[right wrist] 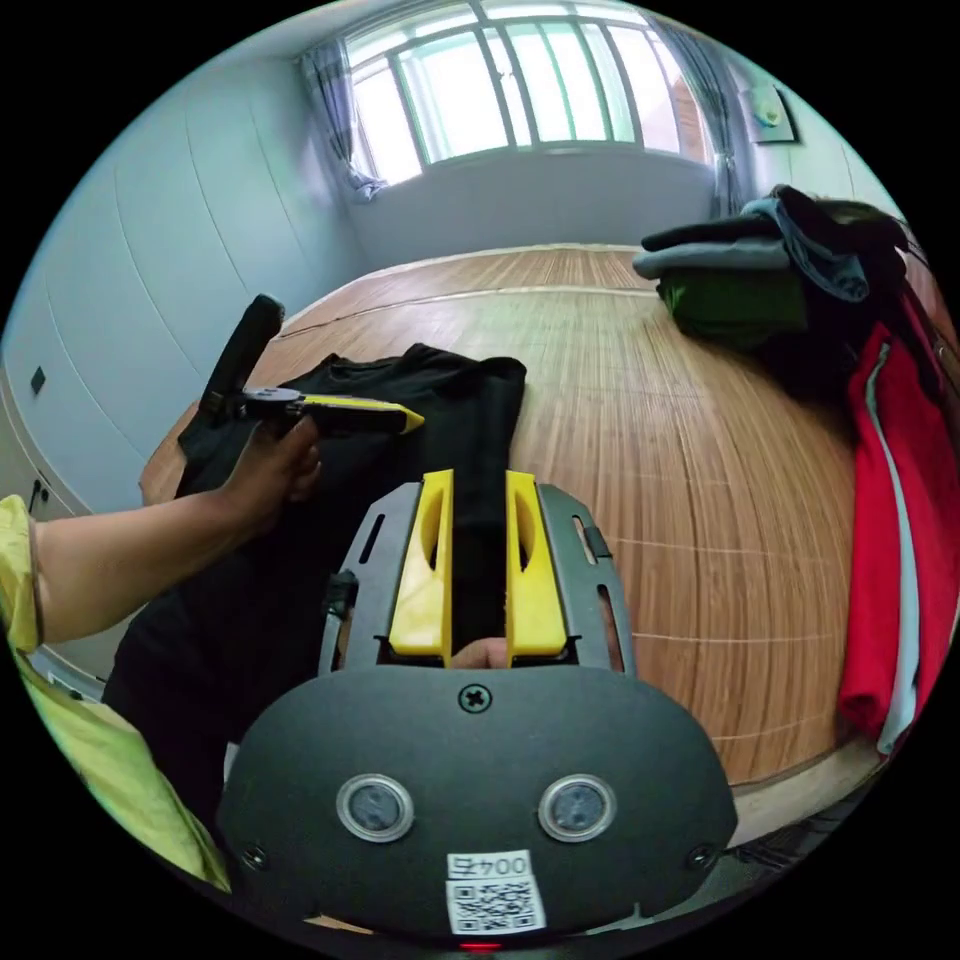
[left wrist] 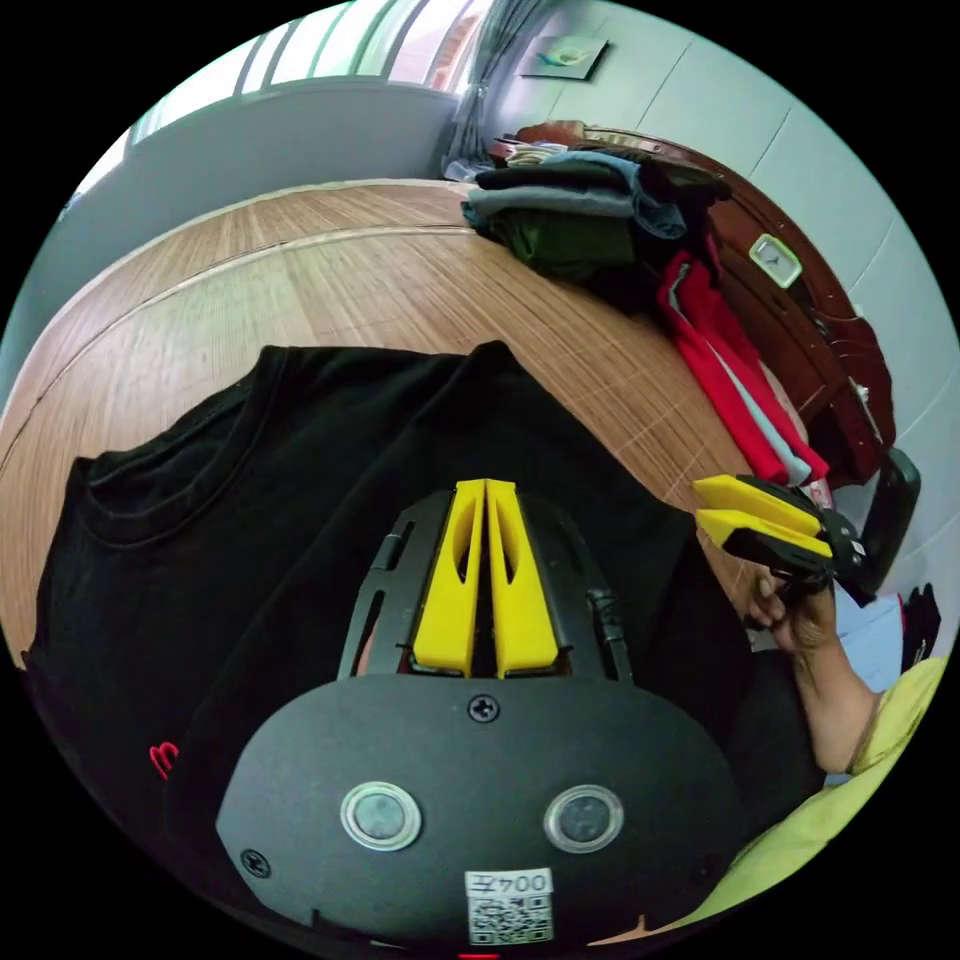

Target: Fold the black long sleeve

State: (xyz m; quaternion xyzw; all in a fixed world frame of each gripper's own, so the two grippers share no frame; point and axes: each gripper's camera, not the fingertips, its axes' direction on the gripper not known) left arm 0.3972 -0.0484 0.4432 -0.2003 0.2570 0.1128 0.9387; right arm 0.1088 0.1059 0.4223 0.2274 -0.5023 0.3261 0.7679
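Shirt (left wrist: 300,520): black, spread on the bamboo mat (right wrist: 700,450), sides apparently folded in.
Left gripper (left wrist: 485,490): jaws pressed together, empty, hovering over the shirt.
Right gripper (right wrist: 478,480): jaws parted, empty, above the shirt's right edge, likely ready to pinch it.
Clothes pile (right wrist: 760,270): far right.

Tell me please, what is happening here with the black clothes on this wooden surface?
A person is folding a black long sleeve laid out on a wooden slatted surface, holding a gripper in each hand. The left gripper hangs over the garment with its jaws closed together and nothing visible between them. The right gripper has its jaws slightly apart, with black fabric lying in the gap; whether they press on it is unclear. At the far side lie a stack of folded clothes and a red garment.
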